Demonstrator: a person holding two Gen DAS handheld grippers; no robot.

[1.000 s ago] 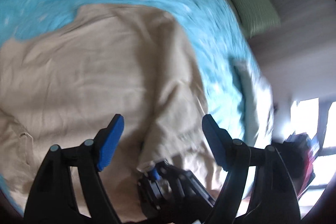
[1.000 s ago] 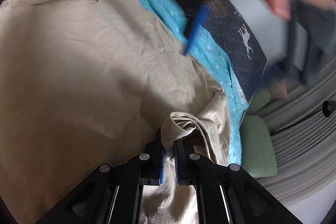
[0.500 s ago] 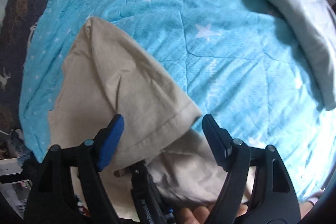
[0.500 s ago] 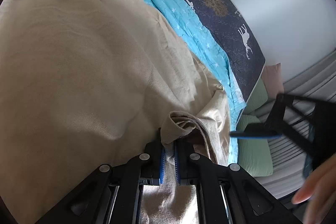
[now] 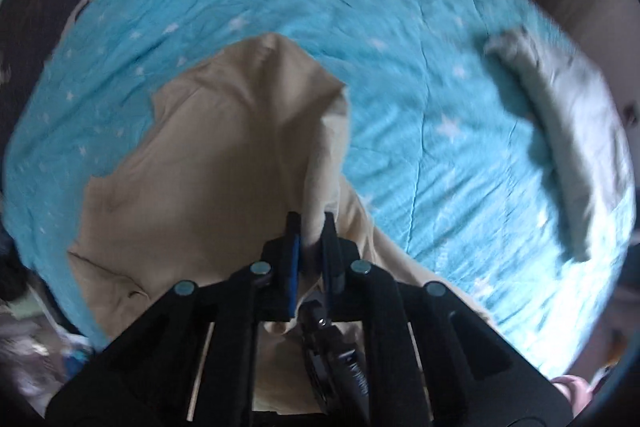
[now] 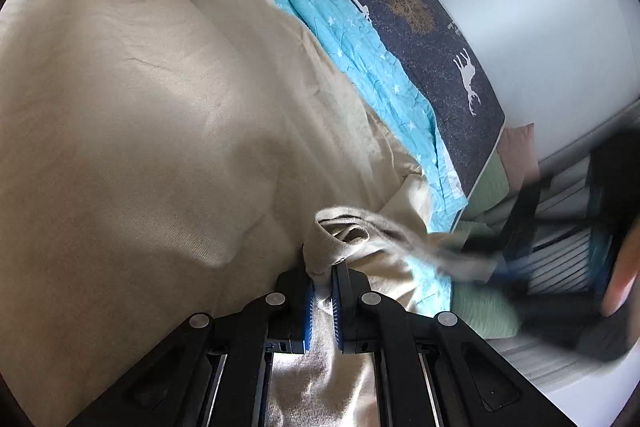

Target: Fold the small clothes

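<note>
Both grippers' pinched cloth edges hidden.

Bed covered by a turquoise star-print quilt (image 5: 400,27), beige garment (image 5: 224,155) lay spread on the quilt, folded grey garment (image 5: 572,131) lay well apart from it near the quilt's edge

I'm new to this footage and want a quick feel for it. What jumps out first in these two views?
A big beige garment spreads over a turquoise star-print blanket, filling most of both views. Each claw is shut on a bunched edge of it: the left claw low in its view, the right claw likewise. A grey garment lies apart at the blanket's right side.
</note>
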